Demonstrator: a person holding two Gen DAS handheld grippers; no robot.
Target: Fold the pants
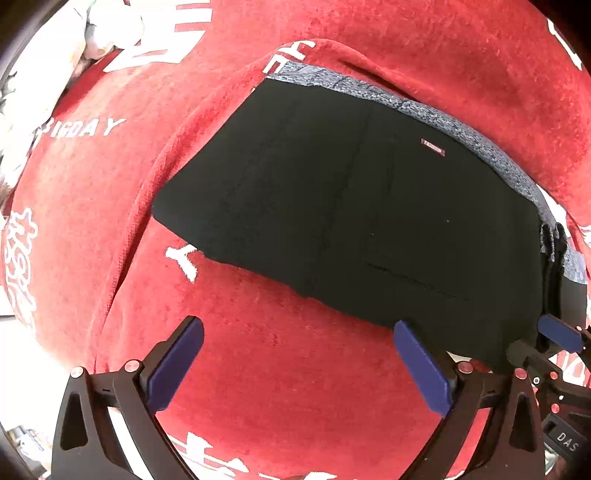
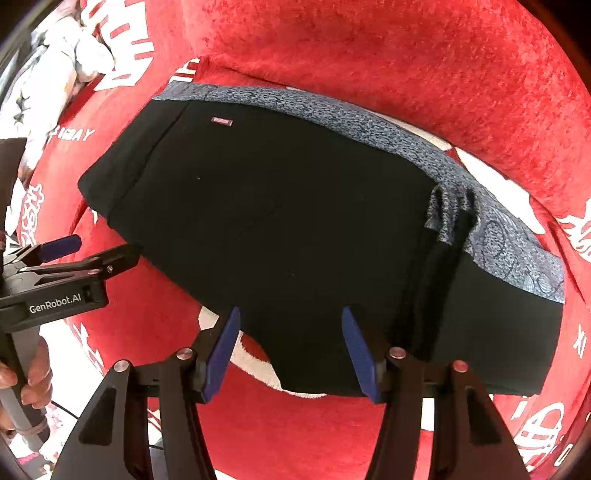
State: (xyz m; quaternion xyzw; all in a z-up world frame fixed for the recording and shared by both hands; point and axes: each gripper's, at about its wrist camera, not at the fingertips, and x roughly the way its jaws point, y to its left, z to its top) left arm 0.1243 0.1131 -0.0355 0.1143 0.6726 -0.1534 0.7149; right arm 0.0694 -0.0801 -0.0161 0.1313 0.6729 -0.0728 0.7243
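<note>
Pants (image 2: 295,221) folded into a black bundle, flat on red plush cloth (image 2: 369,48) with white lettering, grey-blue patterned waistband (image 2: 369,125) along the edge toward 1 o'clock. Right tongs (image 2: 291,350) hovering over the near hem at 6 o'clock, blue pads (image 2: 221,354) about half apart, nothing pinched. Left tongs (image 1: 299,365) spread wide over bare red cloth at 6 o'clock, gripping nothing, one pad tip just at the bundle's lower edge. Crumpled white fabric (image 1: 99,33) at 11 o'clock, well apart from the bundle. Hand (image 2: 22,376) on the left handle at 8 o'clock in the right view. Nothing lying over the bundle.
</note>
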